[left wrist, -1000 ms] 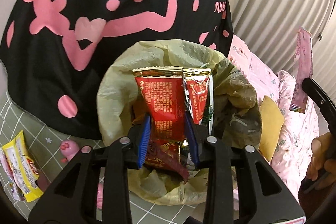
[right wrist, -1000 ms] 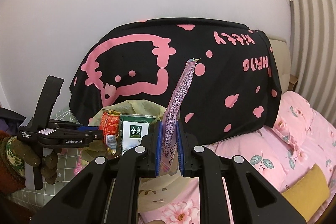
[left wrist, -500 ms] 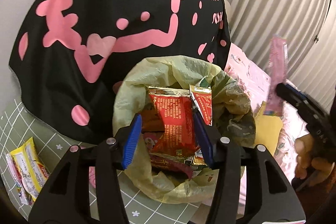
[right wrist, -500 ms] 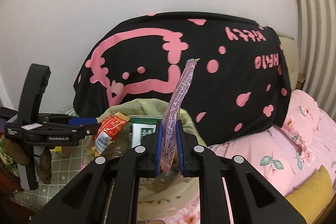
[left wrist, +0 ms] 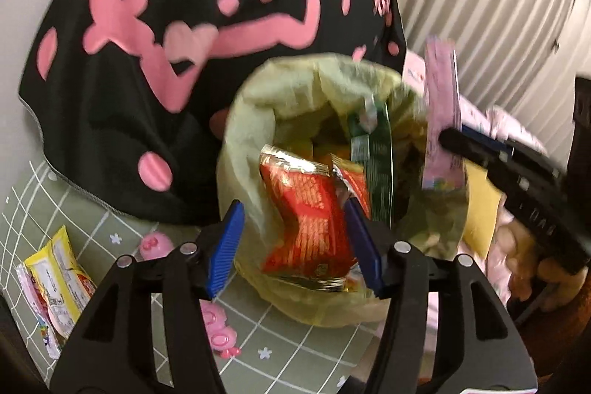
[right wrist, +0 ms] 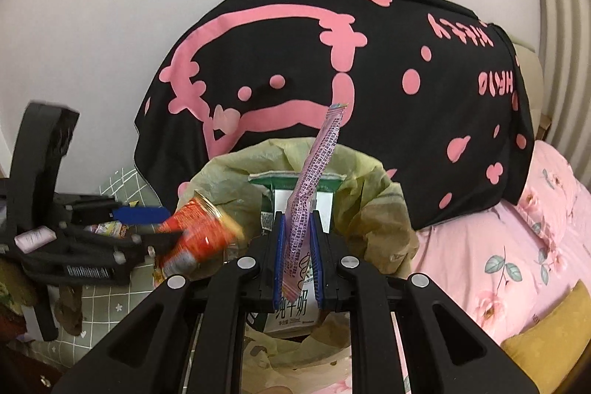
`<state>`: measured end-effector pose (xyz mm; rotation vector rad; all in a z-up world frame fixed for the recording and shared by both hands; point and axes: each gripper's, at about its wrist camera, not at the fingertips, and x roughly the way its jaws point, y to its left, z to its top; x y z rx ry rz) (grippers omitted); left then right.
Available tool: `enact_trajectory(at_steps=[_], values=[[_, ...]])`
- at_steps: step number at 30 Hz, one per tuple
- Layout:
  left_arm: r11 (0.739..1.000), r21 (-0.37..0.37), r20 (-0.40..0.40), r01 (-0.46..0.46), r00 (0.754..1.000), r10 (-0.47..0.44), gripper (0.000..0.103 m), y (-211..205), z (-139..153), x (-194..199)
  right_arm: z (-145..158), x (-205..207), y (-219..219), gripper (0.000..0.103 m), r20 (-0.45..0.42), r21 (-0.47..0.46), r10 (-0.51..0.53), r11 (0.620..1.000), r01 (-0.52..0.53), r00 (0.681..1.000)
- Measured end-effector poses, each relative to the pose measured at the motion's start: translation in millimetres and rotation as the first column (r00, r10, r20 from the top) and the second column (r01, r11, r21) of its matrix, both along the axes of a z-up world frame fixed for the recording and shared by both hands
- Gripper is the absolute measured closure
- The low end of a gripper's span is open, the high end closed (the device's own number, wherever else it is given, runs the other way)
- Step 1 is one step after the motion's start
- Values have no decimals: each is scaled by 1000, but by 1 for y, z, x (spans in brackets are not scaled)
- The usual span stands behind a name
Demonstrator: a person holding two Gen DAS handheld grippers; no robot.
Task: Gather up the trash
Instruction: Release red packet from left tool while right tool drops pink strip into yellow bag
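My left gripper (left wrist: 293, 248) is open over the near rim of the yellow-green trash bag (left wrist: 288, 98). Red snack wrappers (left wrist: 308, 220) hang loose between its blue pads, dropping into the bag; they appear blurred in the right wrist view (right wrist: 199, 231). My right gripper (right wrist: 298, 268) is shut on a long pink wrapper (right wrist: 314, 187) that stands upright over the bag (right wrist: 373, 194). That wrapper shows in the left wrist view (left wrist: 441, 120) at the bag's right rim. A green and white milk carton (right wrist: 295, 309) stands inside the bag.
A black blanket with pink print (right wrist: 369, 61) drapes behind the bag. Yellow and pink wrappers (left wrist: 55, 276) and pink toys (left wrist: 155, 244) lie on the green grid mat (left wrist: 280, 338) at the left. A pink flowered bed (right wrist: 517, 264) with a yellow cushion (right wrist: 546, 338) lies to the right.
My left gripper opened and let go of the red wrappers, which now tip and fall into the bag. My right gripper moved with the pink wrapper over the bag.
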<state>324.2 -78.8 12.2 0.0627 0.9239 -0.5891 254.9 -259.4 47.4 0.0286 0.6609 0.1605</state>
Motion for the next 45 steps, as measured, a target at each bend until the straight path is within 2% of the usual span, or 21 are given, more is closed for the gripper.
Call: enact_trajectory(at_steps=[3, 7, 12, 14, 17, 21, 27, 29, 31, 33, 45], values=[[998, 34, 15, 57, 998, -57, 49, -6, -2, -12, 0, -4, 1, 89, 0, -13, -8, 1000, 8, 1000], [996, 15, 4, 88, 996, -88, 49, -6, 2, -19, 1, -10, -5, 89, 1, -3, -39, 999, 39, 999], [997, -70, 39, 22, 999, -19, 47, 9, 18, -15, 2, -18, -6, 89, 3, -1, -52, 999, 52, 999], [992, -124, 54, -17, 998, 24, 47, 20, 27, -13, 1, -19, -4, 89, 0, -2, -49, 999, 49, 999], [984, -161, 78, -75, 993, 89, 47, 37, 36, -11, 1, -18, 0, 89, -3, 3, -39, 999, 39, 999], [977, -162, 80, -140, 985, 155, 47, 58, 39, -10, 0, -11, 12, 89, -5, 0, -7, 1000, 7, 1000], [956, -157, 34, -249, 966, 257, 47, 101, 21, -15, -2, 4, 39, 89, -9, -6, 72, 997, -72, 997], [948, -151, 26, -281, 957, 288, 47, 114, 16, -20, -5, 9, 49, 83, -16, -21, 88, 996, -88, 996], [939, -144, 19, -312, 948, 318, 47, 127, 12, -24, -7, 10, 54, 72, -19, -34, 90, 995, -90, 996], [930, -140, 15, -339, 939, 344, 47, 137, 8, -27, -9, 11, 58, 70, -25, -46, 87, 995, -88, 996], [906, -124, 22, -406, 911, 411, 47, 178, -2, -46, 1, 11, 83, 67, 5, -74, 104, 992, -103, 995]])
